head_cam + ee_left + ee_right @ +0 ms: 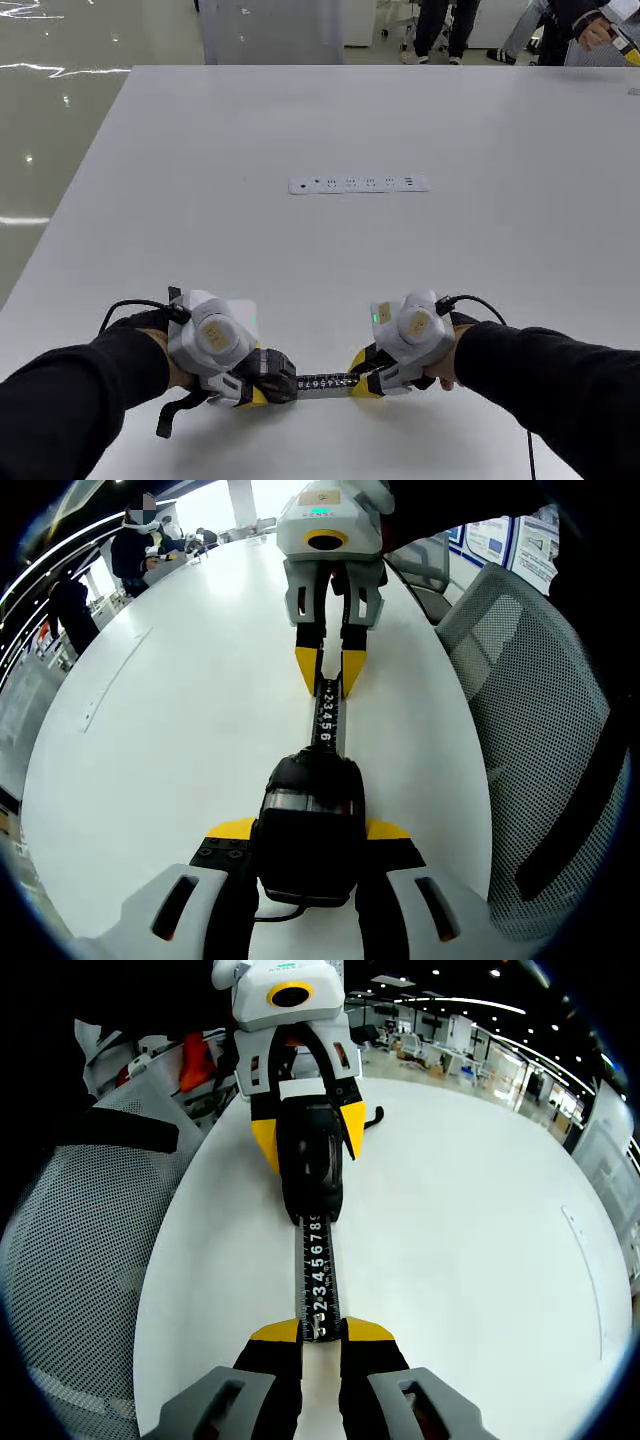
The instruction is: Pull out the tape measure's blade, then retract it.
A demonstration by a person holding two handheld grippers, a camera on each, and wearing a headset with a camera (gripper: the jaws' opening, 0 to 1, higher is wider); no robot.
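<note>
I am holding the tape measure between both claws just inside the near edge of the table point(320, 120), about midway along that edge; I cannot tell whether it is touching the surface or hanging just above it. The left claw point(310, 832) is closing firmly around the case point(312, 1160), one jaw on each flat side. The right claw point(320, 1332) is pinching narrow on the free end of the blade point(317, 1270). I am judging the pull-out as begun but far from complete: a short run of blade is bridging the gap between the two claws, showing just the first printed numerals, and the claws are standing near each other. The remaining extension and the whole retraction are left to do. The case is presenting as a rounded black block with a rubbery-looking shell and a glossy band across its top. The blade is reading as a narrow, thin, stiff strip, dark-faced with white numerals and fine tick marks, and it is spanning the gap straight without sagging. The claw tips are showing as yellow wedge shapes on dark fingers, mounted on white and grey hard-plastic bodies. The table is appearing smooth, matte and white, and a flat white power strip point(358, 184) is lying toward its middle, well apart from the work.
</note>
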